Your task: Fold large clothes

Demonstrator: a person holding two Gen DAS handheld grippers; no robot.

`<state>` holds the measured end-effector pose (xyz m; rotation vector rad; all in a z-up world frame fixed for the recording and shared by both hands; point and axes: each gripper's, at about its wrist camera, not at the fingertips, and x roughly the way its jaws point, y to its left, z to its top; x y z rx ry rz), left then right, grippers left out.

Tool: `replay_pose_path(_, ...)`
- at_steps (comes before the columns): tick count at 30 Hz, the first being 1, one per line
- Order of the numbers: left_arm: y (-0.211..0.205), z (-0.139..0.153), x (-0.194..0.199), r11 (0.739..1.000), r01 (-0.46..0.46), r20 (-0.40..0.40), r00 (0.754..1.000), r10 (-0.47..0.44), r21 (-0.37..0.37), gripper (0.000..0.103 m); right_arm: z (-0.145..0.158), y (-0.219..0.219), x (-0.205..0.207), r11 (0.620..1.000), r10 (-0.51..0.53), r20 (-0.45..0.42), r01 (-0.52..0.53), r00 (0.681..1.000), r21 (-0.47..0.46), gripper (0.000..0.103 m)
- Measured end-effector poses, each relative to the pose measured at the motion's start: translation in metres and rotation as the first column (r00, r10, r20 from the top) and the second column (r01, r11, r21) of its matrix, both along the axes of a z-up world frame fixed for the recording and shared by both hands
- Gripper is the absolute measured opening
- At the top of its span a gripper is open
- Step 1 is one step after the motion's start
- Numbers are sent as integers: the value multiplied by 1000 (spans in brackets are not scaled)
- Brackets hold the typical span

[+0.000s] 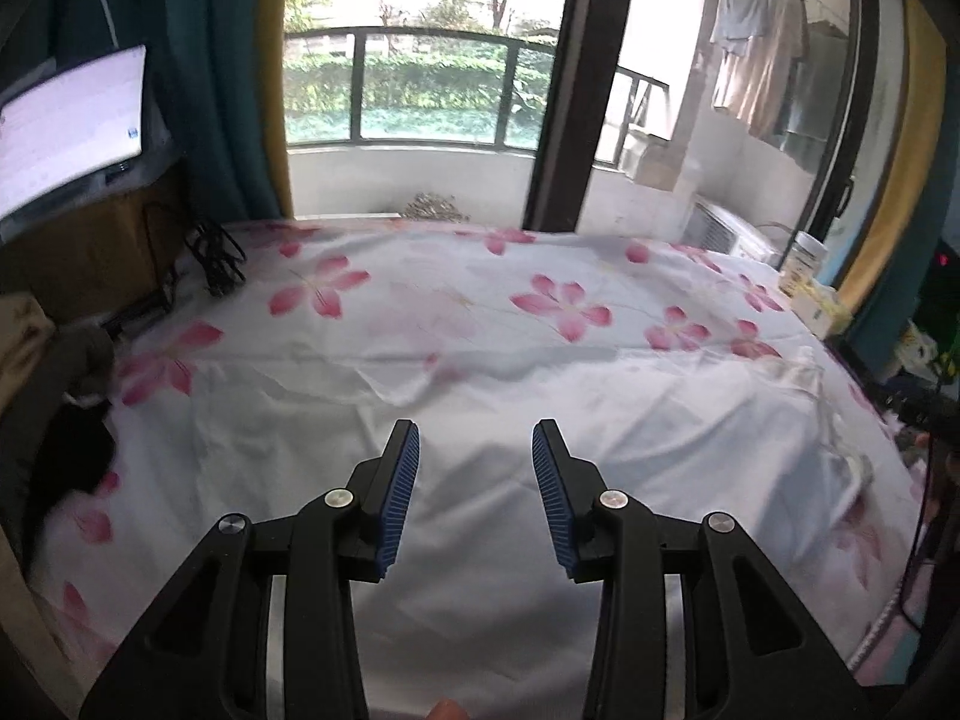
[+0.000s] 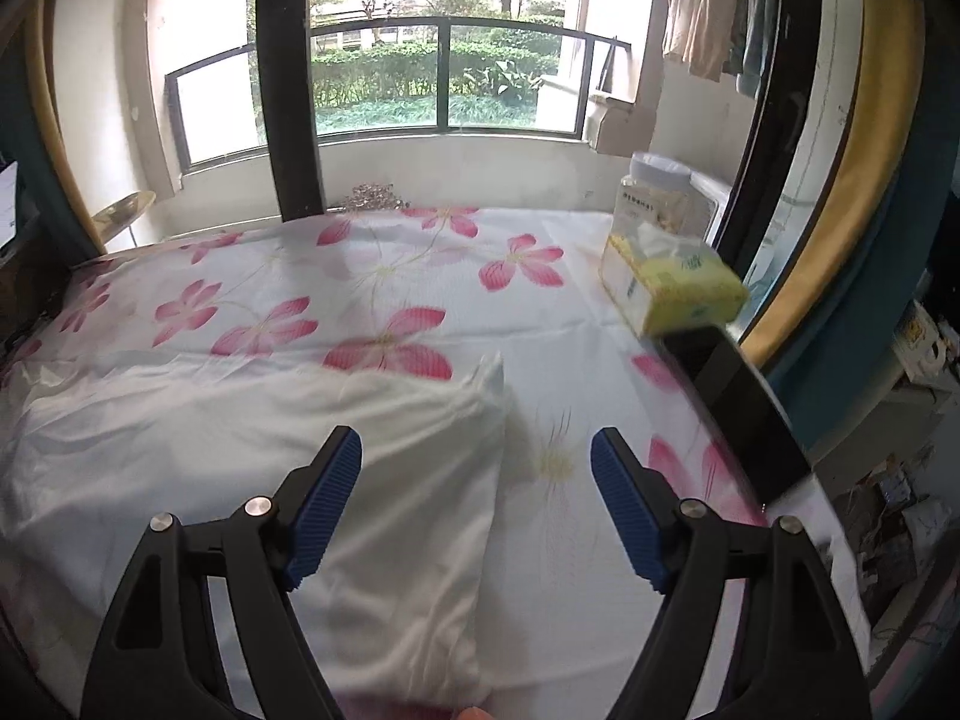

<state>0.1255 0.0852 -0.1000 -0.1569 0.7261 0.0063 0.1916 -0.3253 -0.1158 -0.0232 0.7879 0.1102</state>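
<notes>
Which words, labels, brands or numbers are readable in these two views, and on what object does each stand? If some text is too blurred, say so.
No text can be read with certainty.
Clear jar: a label with a dark printed line, too blurred to read.
Yellow tissue pack: green marks on top and small print on the side, too blurred to read.
Monitor: a bright screen with faint lines and a small icon, not readable.
Flowered sheet: only a flower pattern, no words.

Nothing here can be read for certain. The jar [image 2: 651, 198] at the far right carries a label with printed characters, and the yellow tissue pack [image 2: 678, 288] in front of it bears green marks, but both are too blurred to make out.
</notes>
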Motion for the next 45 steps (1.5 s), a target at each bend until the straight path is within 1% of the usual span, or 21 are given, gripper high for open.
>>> replay_pose_path(3,-6,-11,-7,999,23,-21,1000,-24,-39,42,-9,2,-15,1000,6,-27,-6,1000,17,79)
replay_pose_path(5,-14,-18,-9,998,44,-39,998,-46,-52,42,-19,3,-26,999,14,-52,-11,999,47,79)
replay_pose_path(9,-30,-25,-11,995,80,-50,995,-83,-50,42,-41,2,-45,988,43,-116,-25,992,152,79)
replay_pose_path(10,-34,-24,-11,995,89,-45,995,-92,-49,42,-45,2,-50,984,51,-130,-28,990,176,81)
replay_pose_path(11,-37,-24,-11,994,97,-41,994,-99,-46,42,-49,2,-55,980,58,-139,-30,989,194,89)
replay_pose_path(12,-42,-23,-10,993,109,-39,993,-111,-42,42,-52,3,-60,977,63,-144,-32,988,212,94)
replay_pose_path(13,-46,-23,-8,992,119,-39,992,-121,-39,42,-55,3,-65,972,70,-148,-34,986,234,103)
replay_pose_path(17,-62,-25,0,988,151,-54,987,-152,-22,42,-61,8,-75,958,112,-169,-62,979,280,103)
replay_pose_path(19,-68,-29,5,987,159,-69,985,-160,-9,42,-63,9,-73,956,122,-176,-68,977,284,103)
replay_pose_path(21,-70,-37,12,988,157,-91,984,-155,9,42,-70,9,-69,950,123,-204,-56,971,306,103)
replay_pose_path(22,-70,-41,16,988,151,-101,984,-149,14,42,-70,10,-68,951,118,-187,-56,975,304,103)
replay_pose_path(27,-69,-67,34,991,137,-170,976,-135,2,42,-69,17,-60,948,108,-174,-49,979,315,103)
replay_pose_path(28,-71,-71,36,990,138,-175,975,-134,6,42,-69,19,-58,947,100,-170,-41,980,320,103)
replay_pose_path(30,-74,-74,36,991,132,-156,980,-125,32,42,-69,20,-54,940,95,-162,-35,982,339,103)
replay_pose_path(34,-76,-75,39,993,110,-149,983,-104,33,42,-69,17,-44,896,82,-143,-11,986,443,103)
replay_pose_path(35,-77,-76,39,993,108,-148,984,-101,37,42,-70,16,-41,879,80,-141,-4,987,476,103)
replay_pose_path(36,-78,-76,39,993,107,-149,984,-100,42,42,-71,16,-38,852,82,-139,4,987,524,103)
replay_pose_path(40,-79,-74,41,992,115,-160,981,-105,53,42,-74,28,-28,776,111,-133,-2,985,631,103)
replay_pose_path(42,-81,-69,42,990,125,-170,979,-111,71,42,-74,39,-24,765,123,-122,-15,985,644,103)
replay_pose_path(43,-84,-65,41,988,134,-156,980,-121,77,42,-74,46,-22,766,126,-113,-24,985,642,103)
replay_pose_path(45,-91,-51,36,982,157,-89,985,-148,101,42,-72,58,-18,778,126,-102,-34,987,628,103)
